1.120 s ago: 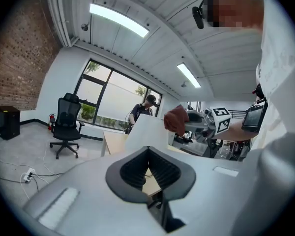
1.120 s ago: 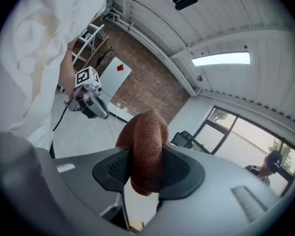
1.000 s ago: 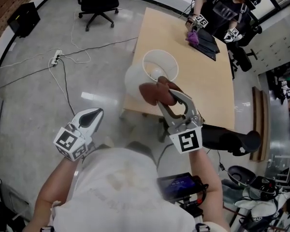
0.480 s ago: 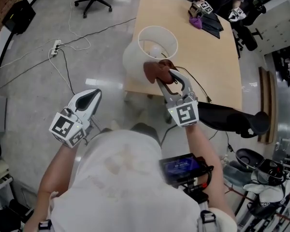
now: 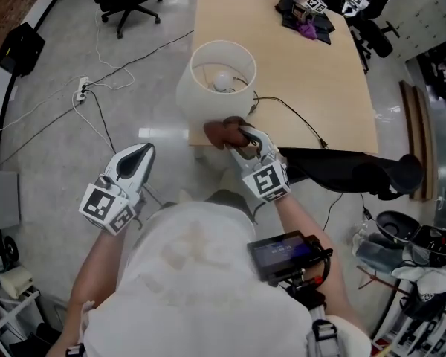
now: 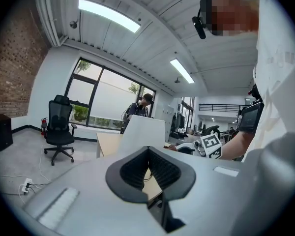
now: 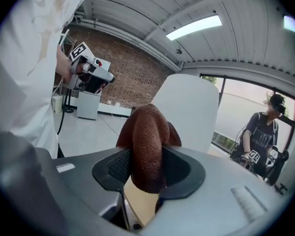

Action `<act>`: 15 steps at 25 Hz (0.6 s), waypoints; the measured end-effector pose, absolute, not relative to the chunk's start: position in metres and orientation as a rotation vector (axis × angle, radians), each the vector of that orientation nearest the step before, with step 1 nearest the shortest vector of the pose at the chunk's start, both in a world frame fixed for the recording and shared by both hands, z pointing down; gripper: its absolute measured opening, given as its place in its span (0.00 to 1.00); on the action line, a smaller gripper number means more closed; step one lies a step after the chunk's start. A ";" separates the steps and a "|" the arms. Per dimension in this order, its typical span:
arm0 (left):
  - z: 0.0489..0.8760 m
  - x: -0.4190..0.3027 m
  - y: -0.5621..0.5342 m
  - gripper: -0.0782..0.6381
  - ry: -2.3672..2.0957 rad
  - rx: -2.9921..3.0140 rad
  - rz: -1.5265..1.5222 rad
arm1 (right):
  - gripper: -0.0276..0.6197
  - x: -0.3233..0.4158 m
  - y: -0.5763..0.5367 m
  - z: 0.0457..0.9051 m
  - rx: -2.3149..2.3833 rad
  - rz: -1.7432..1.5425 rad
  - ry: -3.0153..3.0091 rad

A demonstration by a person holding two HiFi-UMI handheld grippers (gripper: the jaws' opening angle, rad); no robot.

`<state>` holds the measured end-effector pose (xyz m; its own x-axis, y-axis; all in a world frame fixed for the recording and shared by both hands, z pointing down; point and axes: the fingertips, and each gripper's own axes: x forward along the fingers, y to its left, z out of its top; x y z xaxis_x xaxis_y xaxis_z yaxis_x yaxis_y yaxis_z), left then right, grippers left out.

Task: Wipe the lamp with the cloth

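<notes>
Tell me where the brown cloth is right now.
In the head view, the brown cloth sits mid-frame, clamped in the right gripper at the near side of the white lampshade.

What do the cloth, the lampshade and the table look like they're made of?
Cloth: brown terry or microfibre, judging by its nubby, looped pile.
Lampshade: white and matte, probably fabric or paper over a frame; the bulb shows through the open top.
Table: pale wood or wood-look laminate, with a smooth, even tan surface; I can't tell which.
</notes>
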<state>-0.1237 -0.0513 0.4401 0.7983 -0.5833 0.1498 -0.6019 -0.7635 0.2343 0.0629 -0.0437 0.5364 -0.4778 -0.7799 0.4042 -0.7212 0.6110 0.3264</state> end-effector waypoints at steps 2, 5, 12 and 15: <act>0.437 -0.120 -0.057 0.11 -0.911 2.727 0.089 | 0.31 0.065 -0.045 0.538 1.167 -0.139 -2.315; 0.424 -0.109 -0.069 0.11 -0.910 2.750 0.074 | 0.31 0.073 -0.056 0.512 1.183 -0.172 -2.338; 0.430 -0.096 -0.065 0.11 -0.838 2.747 0.114 | 0.31 0.087 -0.053 0.426 1.353 -0.246 -2.429; 0.429 -0.089 -0.067 0.11 -0.827 2.747 0.123 | 0.31 0.099 -0.064 0.390 1.423 -0.325 -2.463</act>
